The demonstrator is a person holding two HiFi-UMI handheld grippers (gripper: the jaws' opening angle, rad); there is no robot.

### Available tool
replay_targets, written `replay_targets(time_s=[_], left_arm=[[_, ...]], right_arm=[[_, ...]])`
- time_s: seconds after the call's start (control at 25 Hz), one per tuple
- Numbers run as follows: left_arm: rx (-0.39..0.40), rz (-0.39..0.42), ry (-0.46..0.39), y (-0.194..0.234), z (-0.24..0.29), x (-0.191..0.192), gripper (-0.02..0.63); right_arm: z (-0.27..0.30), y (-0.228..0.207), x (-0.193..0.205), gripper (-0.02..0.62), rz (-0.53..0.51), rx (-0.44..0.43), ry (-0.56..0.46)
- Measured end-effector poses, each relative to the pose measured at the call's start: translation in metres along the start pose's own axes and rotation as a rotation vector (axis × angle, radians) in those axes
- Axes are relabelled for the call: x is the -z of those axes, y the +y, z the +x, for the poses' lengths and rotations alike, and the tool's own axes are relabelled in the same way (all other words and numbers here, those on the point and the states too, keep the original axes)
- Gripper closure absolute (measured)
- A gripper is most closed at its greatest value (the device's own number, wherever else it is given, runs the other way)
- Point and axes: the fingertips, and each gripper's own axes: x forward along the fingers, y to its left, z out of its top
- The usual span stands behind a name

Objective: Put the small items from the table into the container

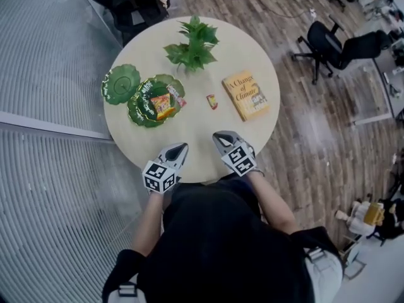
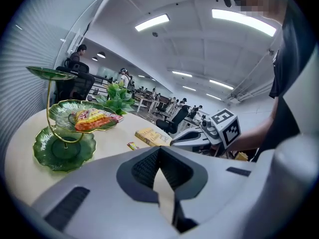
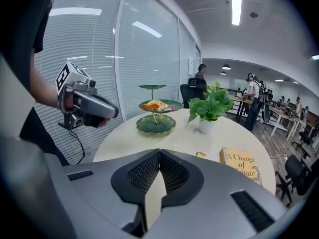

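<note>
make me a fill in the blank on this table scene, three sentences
1. The loose packet lies on the table between the green stand and the ____.
2. The snacks in the stand sit on its ____ tier.
3. The left gripper and the right gripper both have their jaws ____, with nothing held.
Missing words: book; middle; shut
</note>
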Motion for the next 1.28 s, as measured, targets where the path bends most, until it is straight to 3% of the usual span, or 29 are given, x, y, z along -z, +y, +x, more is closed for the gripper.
replay_targets(time_s=[0.48,0.84,1.08,1.28], left_arm=[[-0.158,-0.021,-0.010,-0.044,0.110,-0.024,0.604],[-0.259,-0.068,-0.033,-0.068,0.140,-0.036,0.604],[-0.257,-0.094,-0.010,-0.068,0.154,-0.033,0.604],[-0.261,-0.131,-0.038,-0.056,0.160,-0.040,0.604]], right_arm=[[-0.028,-0.104,0.043,0.572,-0.037,-0.152,0.001],[-0.044,-0.132,0.061,0.572,-0.063,-0.257,0.024],[-0.045,-0.137,0.066,0.572,-0.041,-0.273,0.036],[-0.042,-0.137,0.071,0.572,-0.028,-0.282,0.055]])
